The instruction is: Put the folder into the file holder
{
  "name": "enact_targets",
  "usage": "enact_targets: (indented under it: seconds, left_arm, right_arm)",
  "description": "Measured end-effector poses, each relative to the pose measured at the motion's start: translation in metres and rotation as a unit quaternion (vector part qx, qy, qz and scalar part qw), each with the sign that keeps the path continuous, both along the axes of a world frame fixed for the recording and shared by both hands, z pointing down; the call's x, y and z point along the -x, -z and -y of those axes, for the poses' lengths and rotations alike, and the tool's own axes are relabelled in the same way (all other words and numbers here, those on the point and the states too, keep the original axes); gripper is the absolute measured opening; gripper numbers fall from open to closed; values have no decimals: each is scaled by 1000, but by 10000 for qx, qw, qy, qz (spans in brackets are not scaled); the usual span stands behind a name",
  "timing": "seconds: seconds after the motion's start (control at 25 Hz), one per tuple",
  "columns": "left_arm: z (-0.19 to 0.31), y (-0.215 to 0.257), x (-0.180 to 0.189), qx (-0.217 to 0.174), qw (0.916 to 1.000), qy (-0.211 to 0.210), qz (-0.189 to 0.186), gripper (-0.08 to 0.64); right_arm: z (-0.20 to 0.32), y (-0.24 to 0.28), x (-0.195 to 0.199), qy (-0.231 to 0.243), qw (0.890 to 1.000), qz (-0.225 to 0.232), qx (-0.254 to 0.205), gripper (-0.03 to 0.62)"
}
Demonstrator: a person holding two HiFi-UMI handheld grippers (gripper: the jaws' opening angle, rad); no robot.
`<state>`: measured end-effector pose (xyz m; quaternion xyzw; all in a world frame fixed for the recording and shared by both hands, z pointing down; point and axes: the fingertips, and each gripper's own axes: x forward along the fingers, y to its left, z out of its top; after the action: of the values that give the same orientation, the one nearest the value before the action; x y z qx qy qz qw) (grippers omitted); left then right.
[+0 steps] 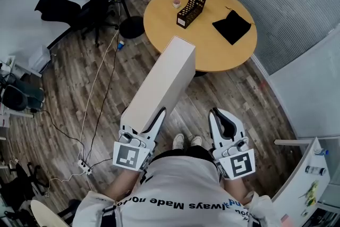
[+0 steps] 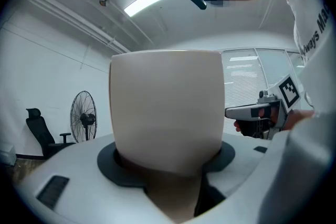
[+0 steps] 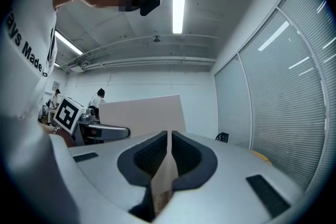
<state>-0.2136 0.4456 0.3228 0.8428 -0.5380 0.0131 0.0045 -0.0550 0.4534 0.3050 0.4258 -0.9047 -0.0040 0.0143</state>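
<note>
- Head view: saw the left gripper clamped wide on the near end of the big pale folder.
- Held the folder up over the wood floor, well short of the round table.
- Spotted the file holder on that table, well apart from the folder.
- Found the right gripper squeezed shut, maybe on a thin pale strip; hard to tell.

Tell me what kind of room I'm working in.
Probably an office meeting room: a round wooden table carrying a black file holder, an office chair by the wall, and partition walls with blinds.
</note>
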Motion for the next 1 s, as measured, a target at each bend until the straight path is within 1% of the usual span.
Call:
enact_targets:
  seconds: [0.28, 0.6, 1.0]
  left_arm:
    - [2, -2, 7, 18, 10000, -26, -15, 285]
    - [11, -4, 5, -31, 10000, -20, 75, 285]
    - [37, -8, -6, 13, 10000, -2, 79, 285]
  right_arm:
    - [3, 1, 5, -31, 10000, -48, -29, 48]
    - [13, -3, 5, -15, 10000, -23, -39, 48]
    - [42, -7, -10, -55, 10000, 15, -24, 48]
